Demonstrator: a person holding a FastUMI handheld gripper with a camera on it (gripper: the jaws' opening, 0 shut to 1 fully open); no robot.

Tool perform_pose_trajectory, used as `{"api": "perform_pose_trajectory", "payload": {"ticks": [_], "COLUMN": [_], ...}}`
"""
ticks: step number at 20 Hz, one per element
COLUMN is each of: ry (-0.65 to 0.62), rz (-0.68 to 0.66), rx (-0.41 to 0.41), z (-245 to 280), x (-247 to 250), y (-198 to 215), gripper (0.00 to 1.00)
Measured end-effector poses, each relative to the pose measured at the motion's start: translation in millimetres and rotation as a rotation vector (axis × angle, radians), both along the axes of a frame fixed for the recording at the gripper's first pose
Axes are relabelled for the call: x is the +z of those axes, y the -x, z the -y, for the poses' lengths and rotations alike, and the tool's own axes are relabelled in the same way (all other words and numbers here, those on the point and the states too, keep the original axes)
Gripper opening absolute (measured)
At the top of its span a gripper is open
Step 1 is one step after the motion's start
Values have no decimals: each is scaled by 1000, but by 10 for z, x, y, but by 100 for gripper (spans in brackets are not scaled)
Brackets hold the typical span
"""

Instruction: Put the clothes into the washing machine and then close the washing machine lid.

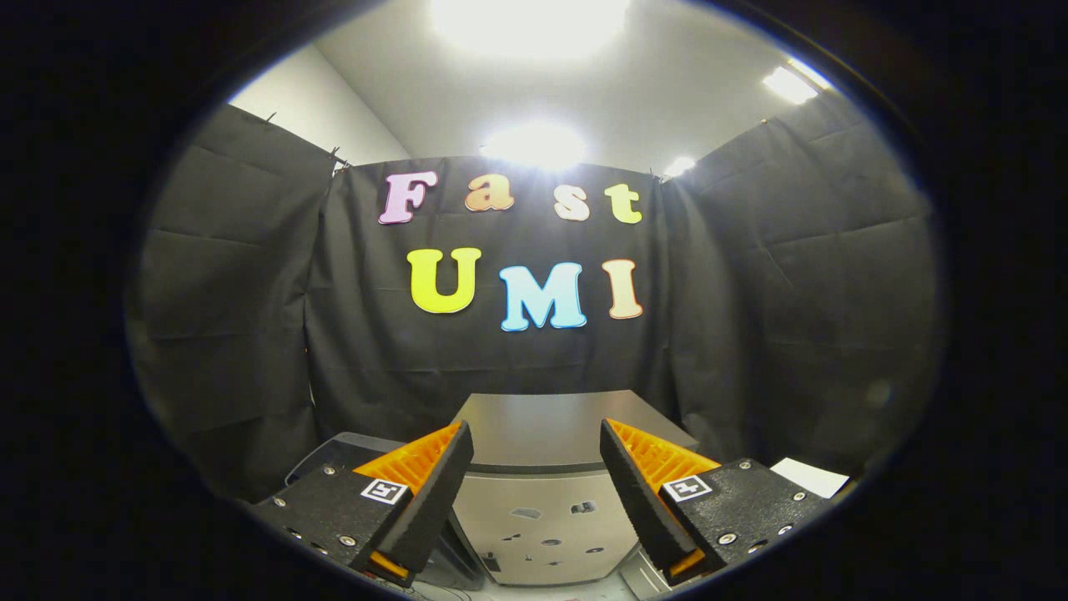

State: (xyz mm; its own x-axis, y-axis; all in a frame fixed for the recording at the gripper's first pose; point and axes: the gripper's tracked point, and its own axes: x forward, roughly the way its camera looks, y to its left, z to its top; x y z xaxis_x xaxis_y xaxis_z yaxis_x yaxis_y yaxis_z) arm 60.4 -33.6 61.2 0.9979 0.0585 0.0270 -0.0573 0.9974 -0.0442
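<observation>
A grey washing machine (534, 467) stands against the black cloth wall, straight ahead of my fingers and a little below them. Its flat top (542, 426) shows beyond the fingertips, and its front panel with a few small marks shows through the gap between them. I cannot tell from here whether its lid is up or down. My gripper (536, 446) is open, its two fingers spread wide with nothing between them. It is held some way back from the machine and touches nothing.
A dark bin or basket (334, 455) sits low beside the machine, behind the left finger. A white sheet-like thing (809, 477) lies past the right finger. Black cloth walls close the booth on three sides, with bright ceiling lights above.
</observation>
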Motion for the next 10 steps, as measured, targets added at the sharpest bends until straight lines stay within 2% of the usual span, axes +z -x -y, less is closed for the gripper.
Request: {"api": "perform_pose_trajectory", "payload": {"ticks": [10], "ry": [-34], "rz": [-9], "rx": [-33], "z": [329], "x": [-70], "y": [157], "gripper": [95]}}
